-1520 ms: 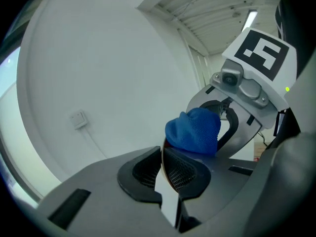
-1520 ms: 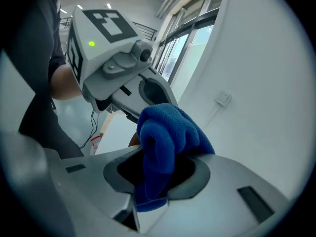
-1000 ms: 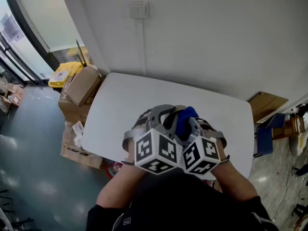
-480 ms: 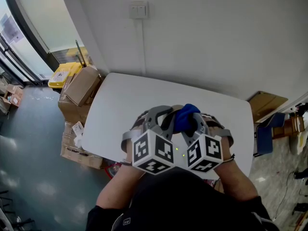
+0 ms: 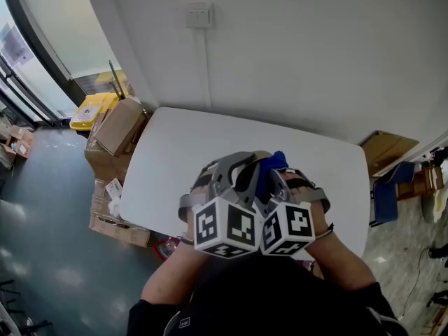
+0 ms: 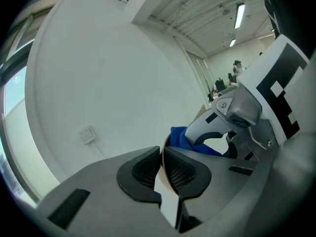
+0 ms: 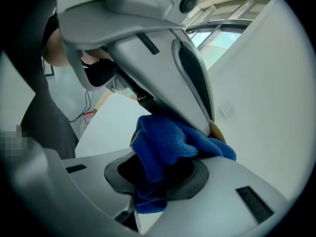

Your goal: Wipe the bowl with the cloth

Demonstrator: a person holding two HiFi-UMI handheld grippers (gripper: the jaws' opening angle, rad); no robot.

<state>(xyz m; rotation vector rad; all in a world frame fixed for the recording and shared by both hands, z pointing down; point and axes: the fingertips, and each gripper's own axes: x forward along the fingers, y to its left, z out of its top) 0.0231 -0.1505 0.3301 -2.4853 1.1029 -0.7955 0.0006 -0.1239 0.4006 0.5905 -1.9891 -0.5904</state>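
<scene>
1. Head view: left gripper [image 5: 243, 165] and right gripper [image 5: 278, 175] are held close together over the near part of a white table [image 5: 175, 152], marker cubes side by side
   - Blue cloth [image 5: 275, 162] is bunched between the two gripper heads
   - Bowl cannot be made out from here because the grippers cover it
   - Switch [image 5: 199, 15] sits on the wall behind, and boxes [image 5: 119, 126] stand on the floor left of the table
2. Left gripper view: pads are almost together, pinching the thin rim of the bowl [image 6: 165, 199]
   - Rim runs upright between the pads and looks brownish along its edge
   - Cloth [image 6: 180, 137] lies just beyond the pads, to the right of the rim, with the right gripper's pale finger across it
   - Switch [image 6: 87, 134] shows small on the wall far behind
3. Right gripper view: pads are clamped on the cloth [image 7: 168, 142]
   - Wad fills the gap, so the pads stand slightly apart, and a tail of cloth hangs out below them
   - Front of the cloth bulges forward and presses against the left gripper's grey finger
   - Cloth also touches a tan bit of bowl rim [image 7: 217, 131] showing at its right
   - Table [image 7: 106, 127] is visible beyond and to the left, with the switch [image 7: 226, 108] on the wall at right
</scene>
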